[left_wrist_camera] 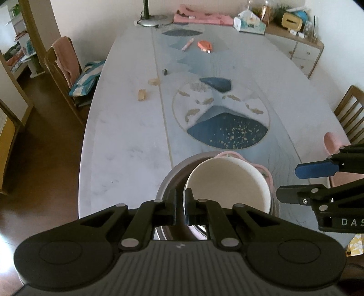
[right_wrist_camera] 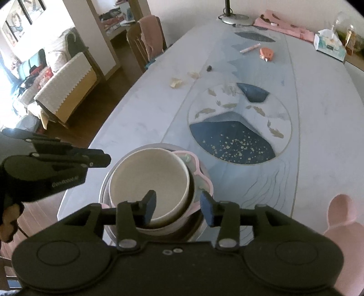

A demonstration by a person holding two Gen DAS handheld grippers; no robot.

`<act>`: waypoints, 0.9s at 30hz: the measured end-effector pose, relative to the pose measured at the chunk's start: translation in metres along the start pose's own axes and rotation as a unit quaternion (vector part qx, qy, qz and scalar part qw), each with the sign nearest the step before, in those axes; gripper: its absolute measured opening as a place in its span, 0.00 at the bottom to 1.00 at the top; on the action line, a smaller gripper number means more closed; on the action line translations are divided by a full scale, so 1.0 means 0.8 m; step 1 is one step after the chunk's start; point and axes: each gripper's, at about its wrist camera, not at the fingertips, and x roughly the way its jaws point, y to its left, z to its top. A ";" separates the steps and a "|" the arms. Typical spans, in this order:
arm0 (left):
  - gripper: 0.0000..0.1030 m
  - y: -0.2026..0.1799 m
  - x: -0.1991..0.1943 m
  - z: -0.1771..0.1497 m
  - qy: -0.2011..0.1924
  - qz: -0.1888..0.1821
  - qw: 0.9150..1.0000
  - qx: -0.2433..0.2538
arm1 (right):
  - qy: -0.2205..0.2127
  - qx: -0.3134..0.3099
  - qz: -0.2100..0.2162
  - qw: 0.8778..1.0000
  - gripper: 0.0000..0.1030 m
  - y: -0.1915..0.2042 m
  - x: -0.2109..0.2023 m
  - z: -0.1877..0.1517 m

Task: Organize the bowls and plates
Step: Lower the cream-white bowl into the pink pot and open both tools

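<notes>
A white bowl (left_wrist_camera: 227,182) sits nested in a pink scalloped plate (left_wrist_camera: 268,175), which rests in a grey metal bowl (left_wrist_camera: 173,177) at the near end of the table. The stack also shows in the right wrist view: white bowl (right_wrist_camera: 147,177), pink plate (right_wrist_camera: 202,177), grey bowl (right_wrist_camera: 107,182). My left gripper (left_wrist_camera: 180,205) is shut on the white bowl's near rim. My right gripper (right_wrist_camera: 178,206) is open, its fingers straddling the near right rim of the stack. It shows at the right of the left wrist view (left_wrist_camera: 293,182).
The long marble-patterned table (left_wrist_camera: 127,136) holds small wooden blocks (left_wrist_camera: 142,94), a pen (left_wrist_camera: 187,44), an orange object (left_wrist_camera: 204,45), a lamp base (left_wrist_camera: 154,20) and a tissue box (left_wrist_camera: 250,24). Chairs stand at both sides. A pink chair back (right_wrist_camera: 341,211) is near right.
</notes>
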 end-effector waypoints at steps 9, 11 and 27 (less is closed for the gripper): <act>0.09 0.009 -0.022 -0.013 -0.022 0.003 1.000 -0.017 | -0.029 -0.011 0.006 0.999 0.58 -0.005 -0.026 -0.014; 0.10 0.013 -0.025 -0.017 -0.024 0.007 0.999 -0.020 | -0.035 -0.012 0.006 0.999 0.62 -0.007 -0.032 -0.019; 0.72 0.047 -0.030 -0.058 -0.064 0.016 0.995 -0.069 | -0.091 0.000 -0.003 0.996 1.00 -0.029 -0.048 -0.063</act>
